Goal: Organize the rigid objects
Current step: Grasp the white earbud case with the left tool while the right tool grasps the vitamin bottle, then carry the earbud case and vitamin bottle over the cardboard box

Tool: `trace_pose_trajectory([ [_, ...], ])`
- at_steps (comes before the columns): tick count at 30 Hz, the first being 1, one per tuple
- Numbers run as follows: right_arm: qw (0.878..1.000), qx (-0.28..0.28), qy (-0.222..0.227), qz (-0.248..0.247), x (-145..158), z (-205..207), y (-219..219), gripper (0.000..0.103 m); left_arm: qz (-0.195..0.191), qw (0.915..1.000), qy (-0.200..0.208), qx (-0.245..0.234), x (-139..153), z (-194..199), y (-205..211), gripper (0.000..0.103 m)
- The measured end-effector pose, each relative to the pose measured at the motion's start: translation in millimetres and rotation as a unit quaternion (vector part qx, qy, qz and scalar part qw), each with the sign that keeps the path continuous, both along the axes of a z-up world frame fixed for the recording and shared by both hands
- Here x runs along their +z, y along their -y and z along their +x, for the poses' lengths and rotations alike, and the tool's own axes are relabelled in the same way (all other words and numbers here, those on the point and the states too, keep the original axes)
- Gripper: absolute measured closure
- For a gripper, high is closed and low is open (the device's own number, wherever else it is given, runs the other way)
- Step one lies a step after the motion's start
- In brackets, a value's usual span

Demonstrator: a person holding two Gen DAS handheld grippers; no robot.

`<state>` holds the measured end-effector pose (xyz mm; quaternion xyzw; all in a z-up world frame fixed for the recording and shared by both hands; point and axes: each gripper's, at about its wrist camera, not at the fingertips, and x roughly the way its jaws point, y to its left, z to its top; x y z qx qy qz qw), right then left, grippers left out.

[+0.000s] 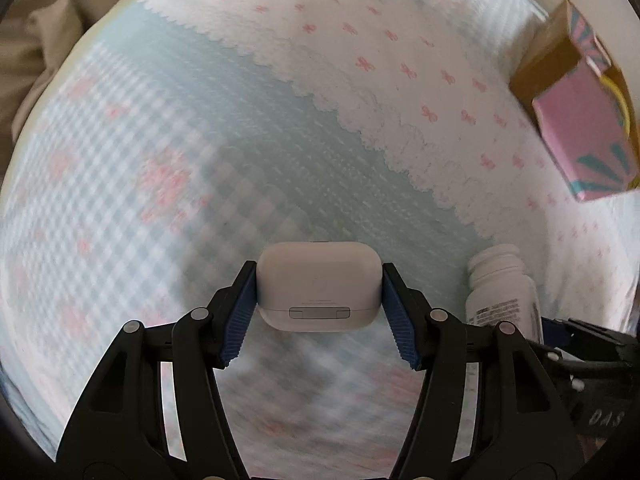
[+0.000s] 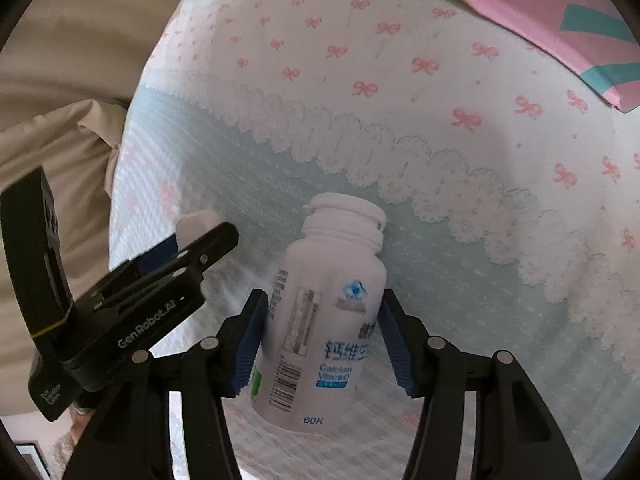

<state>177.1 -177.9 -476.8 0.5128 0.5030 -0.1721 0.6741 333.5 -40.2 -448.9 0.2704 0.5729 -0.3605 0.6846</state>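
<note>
The white earbud case (image 1: 318, 286) sits between the two blue pads of the left gripper (image 1: 319, 312). Both pads press on its short sides, so the fingers are clenched on it. The case is held with its hinge side toward the camera, above the blue checked part of the cloth (image 1: 120, 168). In the right wrist view only a small white corner of the case (image 2: 196, 222) shows past the black finger of the left gripper (image 2: 192, 240).

The white pill bottle (image 2: 324, 312) is grasped by the right gripper (image 2: 322, 332). The blue pads touch its body on both sides. Its cap (image 2: 346, 212) points away from the camera and the bottle leans a little to the right. The label has a barcode, blue text and "60" near the bottom. In the left wrist view the same bottle (image 1: 502, 288) is just beside the case, to its right, with part of the right gripper (image 1: 580, 344) below it.

Under both is a cloth with a pale blue band, a white lace edge (image 2: 400, 160) and small pink bows (image 2: 466, 118). A pink and teal cardboard box (image 1: 580, 120) lies on the bow part, well apart from the case; in the right wrist view it (image 2: 560, 20) is at the top right. Beige fabric (image 2: 60, 140) lies to the left of the cloth.
</note>
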Motion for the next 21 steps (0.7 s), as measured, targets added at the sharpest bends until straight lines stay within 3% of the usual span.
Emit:
trace_pose_trajectory([
  [11,0.999,0.016,0.042,0.022,32.2,-34.1,18.6,0.057,-0.035,0.9961,0.004,0.081,64.4,-33.3,-28.7,0.046],
  [16,0.997,0.016,0.064,0.045,44.9,-60.8,29.6,0.057,-0.054,0.9911,-0.014,0.121,82.6,-51.3,-32.6,0.046],
  [21,0.995,0.002,0.085,0.056,82.7,-89.3,51.3,0.057,-0.072,0.9865,-0.018,0.146,121.6,-78.3,-29.2,0.046],
])
